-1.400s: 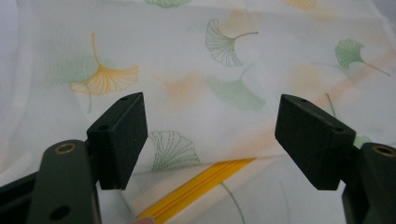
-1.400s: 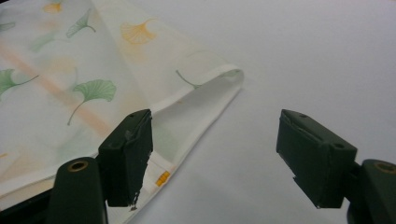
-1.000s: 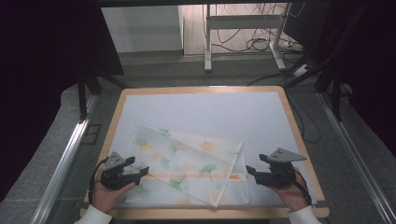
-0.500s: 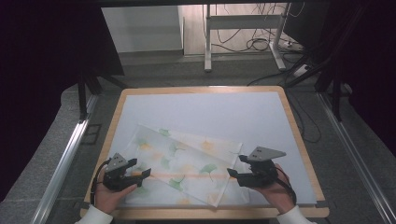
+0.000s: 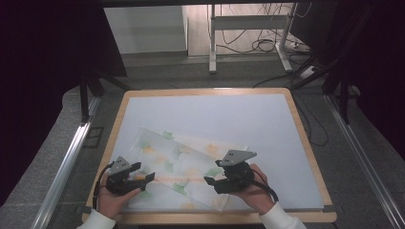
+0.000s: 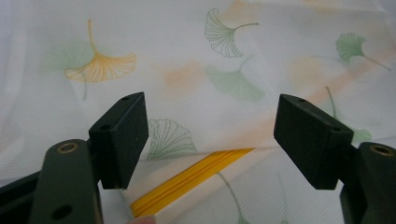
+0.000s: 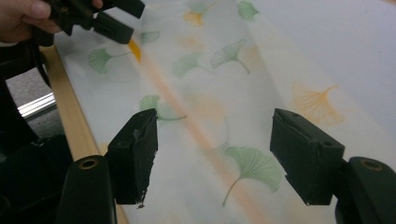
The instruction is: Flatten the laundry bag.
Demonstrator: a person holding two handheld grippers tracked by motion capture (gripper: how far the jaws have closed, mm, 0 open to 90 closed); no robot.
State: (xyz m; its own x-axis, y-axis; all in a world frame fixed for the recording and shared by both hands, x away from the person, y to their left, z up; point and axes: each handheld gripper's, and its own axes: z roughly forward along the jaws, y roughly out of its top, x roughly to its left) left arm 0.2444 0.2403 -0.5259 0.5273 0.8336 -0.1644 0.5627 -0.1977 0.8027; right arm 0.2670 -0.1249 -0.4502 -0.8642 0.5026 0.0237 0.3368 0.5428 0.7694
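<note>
Cloth (image 5: 186, 174) with ginkgo leaves (thin, see-through) lies flat on the near half of the surface (image 5: 205, 114). Left gripper (image 5: 145, 178) and right gripper (image 5: 210, 181) hover over it, fingers wide open, holding nothing. Looks like pre-grab; next they need to pinch an edge.

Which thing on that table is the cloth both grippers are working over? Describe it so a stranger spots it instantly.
On the wood-rimmed table with its pale blue-white top, look at the near half. The cloth lies flat there, under the open left gripper and right gripper. It is sheer white, printed with green and orange ginkgo leaves, with a yellow stripe.
</note>
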